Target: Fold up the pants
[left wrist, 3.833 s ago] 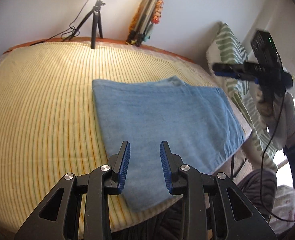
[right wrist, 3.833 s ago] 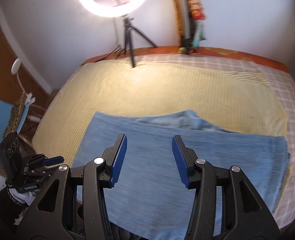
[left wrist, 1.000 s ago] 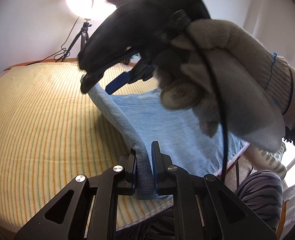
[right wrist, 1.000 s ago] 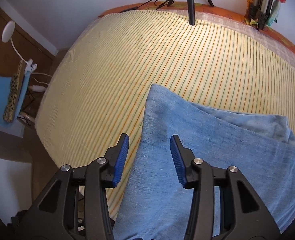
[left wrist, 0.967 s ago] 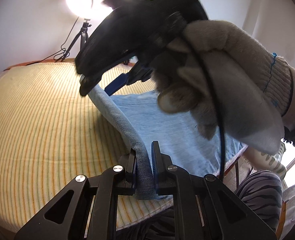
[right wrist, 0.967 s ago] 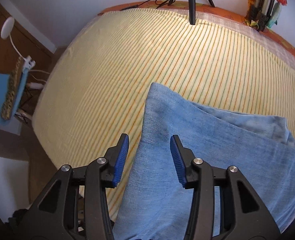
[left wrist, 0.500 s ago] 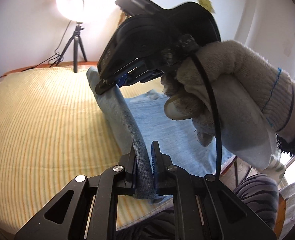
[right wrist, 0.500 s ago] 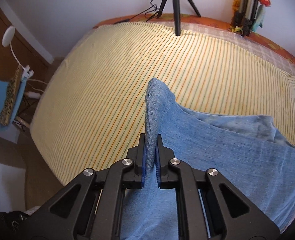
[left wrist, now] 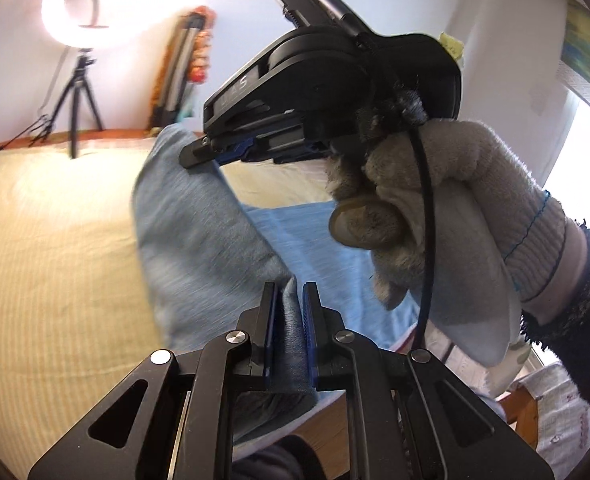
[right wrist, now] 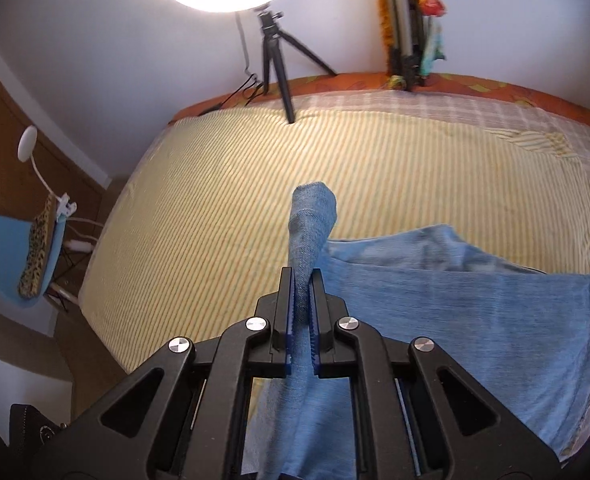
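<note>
The folded light blue pants (left wrist: 199,240) lie on a yellow striped bed (left wrist: 47,240). My left gripper (left wrist: 288,292) is shut on the near corner of their left edge. My right gripper (right wrist: 302,276) is shut on the far corner of that edge, and it also shows in the left wrist view (left wrist: 215,152), held by a gloved hand (left wrist: 435,208). The gripped edge is lifted off the bed as a raised flap (right wrist: 309,220). The rest of the pants (right wrist: 475,316) lies flat to the right.
A lit ring light on a black tripod (right wrist: 275,60) stands at the bed's far edge, with a folded stand (right wrist: 407,32) against the wall. A blue chair (right wrist: 11,256) and a white lamp (right wrist: 29,144) stand left of the bed. A checked sheet (right wrist: 495,112) covers the far right.
Both grippers have lifted the left edge of the pants higher off the bed. One second ago the right gripper was open over that edge; it has since shut on it.
</note>
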A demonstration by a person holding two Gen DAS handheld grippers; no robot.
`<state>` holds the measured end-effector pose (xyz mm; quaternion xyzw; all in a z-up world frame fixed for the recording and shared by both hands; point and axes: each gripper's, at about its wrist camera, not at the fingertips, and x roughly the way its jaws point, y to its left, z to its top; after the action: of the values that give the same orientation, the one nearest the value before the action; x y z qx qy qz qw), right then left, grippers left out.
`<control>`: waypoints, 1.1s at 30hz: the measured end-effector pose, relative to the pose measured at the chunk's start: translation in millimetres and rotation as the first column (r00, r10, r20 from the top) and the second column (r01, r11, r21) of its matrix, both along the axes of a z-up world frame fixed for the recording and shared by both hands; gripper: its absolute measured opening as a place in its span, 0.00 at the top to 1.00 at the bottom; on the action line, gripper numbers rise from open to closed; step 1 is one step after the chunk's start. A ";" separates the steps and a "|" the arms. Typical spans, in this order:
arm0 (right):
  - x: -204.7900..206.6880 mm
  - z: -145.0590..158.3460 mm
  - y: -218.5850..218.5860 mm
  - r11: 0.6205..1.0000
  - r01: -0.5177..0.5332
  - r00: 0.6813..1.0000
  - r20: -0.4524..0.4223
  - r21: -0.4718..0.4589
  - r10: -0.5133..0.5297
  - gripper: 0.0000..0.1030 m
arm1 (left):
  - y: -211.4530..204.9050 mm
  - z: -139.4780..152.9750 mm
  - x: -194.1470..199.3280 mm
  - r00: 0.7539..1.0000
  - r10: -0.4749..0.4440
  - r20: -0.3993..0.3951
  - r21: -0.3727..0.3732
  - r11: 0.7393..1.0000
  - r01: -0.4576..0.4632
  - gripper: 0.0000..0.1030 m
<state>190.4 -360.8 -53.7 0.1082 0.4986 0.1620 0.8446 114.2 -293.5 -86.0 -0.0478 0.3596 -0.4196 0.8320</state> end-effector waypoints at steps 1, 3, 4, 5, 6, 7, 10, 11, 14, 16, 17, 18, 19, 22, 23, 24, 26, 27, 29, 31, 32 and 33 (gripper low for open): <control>-0.5 -0.9 -6.5 1.000 0.008 1.000 -0.002 -0.002 -0.008 0.93 | -9.3 -0.4 0.0 1.000 -0.017 0.006 0.001 1.000 0.017 0.92; -2.2 -6.5 -17.8 1.000 0.021 1.000 -0.010 -0.005 -0.021 0.94 | -23.3 -4.3 1.5 0.999 -0.044 -0.003 0.002 0.999 0.044 0.96; -2.7 -11.1 -24.1 1.000 0.027 0.999 -0.017 -0.001 -0.027 0.94 | -26.0 -6.2 1.2 0.999 -0.052 -0.006 0.002 0.999 0.052 0.96; -2.9 -17.0 -29.5 0.999 0.035 0.999 -0.029 0.005 -0.035 0.94 | -33.0 -10.8 1.4 0.998 -0.065 -0.017 0.007 0.998 0.065 0.96; -3.6 -22.2 -32.9 0.999 0.040 0.998 -0.039 0.010 -0.040 0.94 | -34.8 -12.5 -1.0 0.997 -0.070 -0.024 0.008 0.997 0.071 0.96; -3.9 -28.3 -36.9 0.999 0.047 0.998 -0.047 0.011 -0.047 0.94 | -36.7 -16.2 1.1 0.996 -0.083 -0.036 0.005 0.997 0.083 0.96; -2.8 -44.5 -51.1 0.997 0.068 0.995 -0.070 0.023 -0.066 0.94 | -32.8 -20.5 -3.2 0.991 -0.122 -0.057 0.013 0.992 0.123 0.96; -2.5 -48.7 -56.0 0.996 0.078 0.994 -0.077 0.036 -0.075 0.94 | -25.3 -20.5 -4.7 0.991 -0.126 -0.054 0.021 0.992 0.127 0.96; -2.1 -60.0 -69.1 0.993 0.098 0.992 -0.091 0.062 -0.092 0.94 | 2.8 -18.5 -3.2 0.995 -0.097 -0.028 0.043 0.994 0.098 0.96; -2.1 -68.2 -76.1 0.991 0.110 0.990 -0.102 0.075 -0.102 0.94 | 17.9 -18.8 -2.7 0.998 -0.060 -0.012 0.062 0.996 0.061 0.96; -2.7 -71.8 -79.1 0.989 0.113 0.989 -0.107 0.094 -0.103 0.94 | 25.9 -23.3 3.8 0.999 -0.035 0.000 0.099 0.995 0.035 0.96; -2.5 -76.6 -83.0 0.985 0.111 0.989 -0.115 0.132 -0.096 0.94 | 28.2 -27.7 8.3 1.000 -0.024 -0.002 0.121 0.992 0.024 0.96; -4.2 -80.5 -86.2 0.980 0.114 0.988 -0.124 0.161 -0.095 0.94 | 28.7 -34.2 12.7 1.000 -0.010 -0.012 0.149 0.989 0.012 0.96; -5.5 -88.6 -88.7 0.971 0.115 0.988 -0.128 0.210 -0.089 0.94 | 21.9 -55.7 28.5 0.999 0.005 -0.042 0.209 0.978 0.004 0.96; -6.5 -90.7 -89.5 0.968 0.114 0.987 -0.133 0.225 -0.085 0.93 | 17.2 -63.0 30.1 0.999 -0.004 -0.054 0.220 0.975 0.016 0.96; -8.0 -92.8 -90.6 0.964 0.118 0.986 -0.142 0.239 -0.085 0.91 | 14.8 -65.9 28.9 0.998 -0.009 -0.056 0.225 0.974 0.021 0.96; -10.3 -99.0 -91.7 0.960 0.120 0.980 -0.182 0.254 -0.074 0.73 | 9.7 -70.4 20.7 0.998 -0.029 -0.052 0.233 0.972 0.040 0.96; -12.3 -102.2 -91.9 0.959 0.120 0.977 -0.201 0.255 -0.069 0.55 | 9.2 -69.9 21.5 0.998 -0.033 -0.050 0.236 0.971 0.044 0.96; -18.2 -106.2 -91.2 0.964 0.115 0.976 -0.206 0.240 -0.065 0.50 | 10.9 -71.0 18.6 0.998 -0.034 -0.050 0.228 0.973 0.045 0.96; -23.1 -111.7 -88.3 0.964 0.100 0.975 -0.219 0.245 -0.045 0.50 | 11.9 -70.7 21.0 0.998 -0.031 -0.057 0.225 0.974 0.043 0.96; -25.2 -113.7 -86.2 0.961 0.094 0.973 -0.226 0.262 -0.034 0.50 | 12.3 -71.0 21.0 0.998 -0.029 -0.061 0.225 0.974 0.042 0.96; -27.1 -115.0 -83.5 0.958 0.088 0.973 -0.230 0.275 -0.023 0.50 | 12.2 -71.6 21.2 0.997 -0.026 -0.066 0.224 0.974 0.040 0.96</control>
<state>163.3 -444.3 -168.7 0.2595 0.5591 0.1944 0.7631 135.4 -281.3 -157.7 0.0396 0.4315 -0.3883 0.8133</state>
